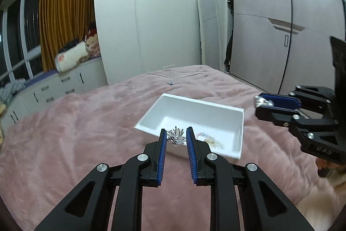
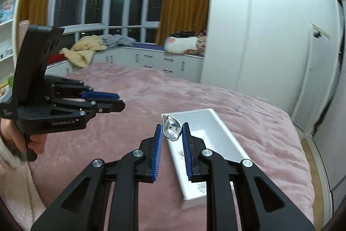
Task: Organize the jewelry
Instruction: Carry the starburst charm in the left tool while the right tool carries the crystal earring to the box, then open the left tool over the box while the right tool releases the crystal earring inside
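A white rectangular tray [image 1: 216,105] lies on the pink bedspread; it also shows in the right wrist view [image 2: 218,135]. My left gripper [image 1: 176,133] is shut on a spiky silver brooch [image 1: 177,138] and holds it over the tray's near edge. Some gold and pale jewelry [image 1: 208,140] lies inside the tray by the right finger. My right gripper [image 2: 172,128] is shut on a silver teardrop pendant [image 2: 170,126] above the tray's near end. It also shows at the right of the left wrist view [image 1: 259,104], with the silver piece [image 1: 262,101] at its tips.
A thin necklace chain [image 1: 179,75] lies on the far part of the pink bed [image 1: 86,122]. White drawers [image 2: 160,62] with piled blankets run under the window. A wardrobe [image 1: 281,25] and a leaning mirror [image 1: 208,23] stand beyond the bed.
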